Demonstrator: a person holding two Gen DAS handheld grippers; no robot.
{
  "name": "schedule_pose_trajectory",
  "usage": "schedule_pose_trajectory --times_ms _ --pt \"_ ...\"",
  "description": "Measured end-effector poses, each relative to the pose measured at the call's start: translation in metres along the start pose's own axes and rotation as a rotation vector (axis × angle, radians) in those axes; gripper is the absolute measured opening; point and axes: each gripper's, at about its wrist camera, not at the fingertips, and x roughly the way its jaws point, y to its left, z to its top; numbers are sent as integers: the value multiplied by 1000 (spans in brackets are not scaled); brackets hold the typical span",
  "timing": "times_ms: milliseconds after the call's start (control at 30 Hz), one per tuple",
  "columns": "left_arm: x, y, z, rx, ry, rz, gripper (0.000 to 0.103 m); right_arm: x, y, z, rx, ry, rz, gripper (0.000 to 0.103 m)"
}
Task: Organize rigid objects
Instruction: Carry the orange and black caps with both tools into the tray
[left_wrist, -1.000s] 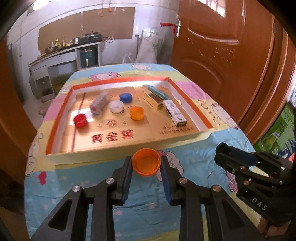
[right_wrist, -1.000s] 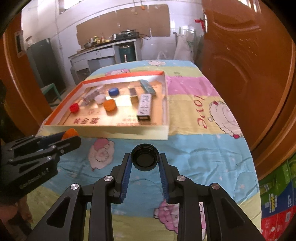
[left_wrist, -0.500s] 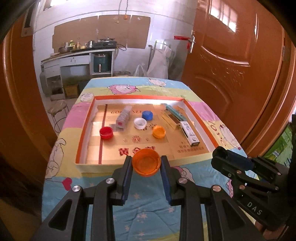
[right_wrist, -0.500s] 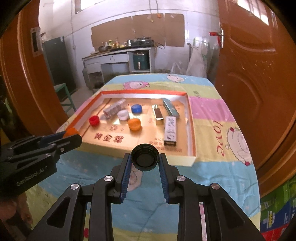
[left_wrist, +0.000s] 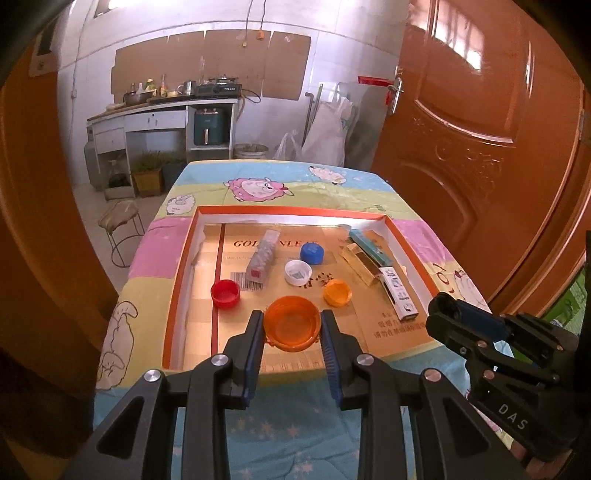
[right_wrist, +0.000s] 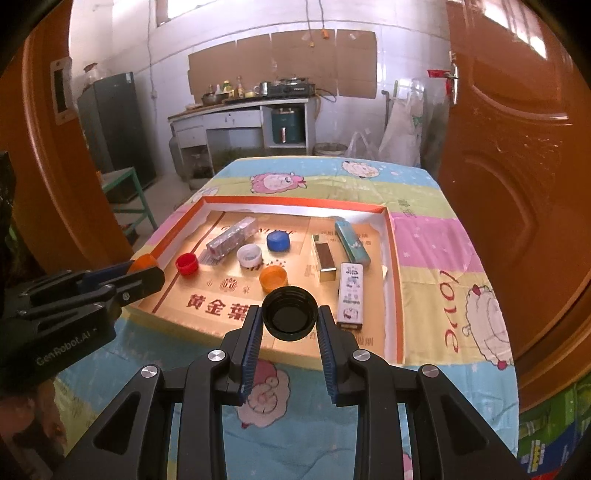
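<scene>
My left gripper (left_wrist: 292, 328) is shut on an orange cap (left_wrist: 292, 323) and holds it above the near part of the shallow cardboard tray (left_wrist: 177, 288). My right gripper (right_wrist: 289, 319) is shut on a black cap (right_wrist: 289, 314) above the tray's near edge (right_wrist: 207, 325). In the tray lie a red cap (left_wrist: 225, 293), a white cap (left_wrist: 298, 272), a blue cap (left_wrist: 312, 254), a small orange cap (left_wrist: 337, 292), a clear box (left_wrist: 262, 260) and slim boxes (left_wrist: 399, 293) at the right. The right gripper also shows in the left wrist view (left_wrist: 461, 321).
The tray sits on a table with a cartoon cloth (right_wrist: 443, 258). A wooden door (left_wrist: 480, 147) stands close on the right, a door frame (left_wrist: 33, 221) on the left. A stool (left_wrist: 122, 221) stands left of the table. A kitchen counter (left_wrist: 162, 110) is at the back.
Both grippers have risen and moved forward with their caps, from over the cloth in front of the tray to over its near part. The tray's contents have not moved.
</scene>
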Motion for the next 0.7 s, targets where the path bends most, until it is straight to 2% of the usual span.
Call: schedule_pose_trajectory --times_ms 333,700 --pt "36 7 13 -11 55 7 31 35 -9 16 8 51 15 30" --pt "63 8 18 -6 101 22 31 66 -11 20 4 97 21 30"
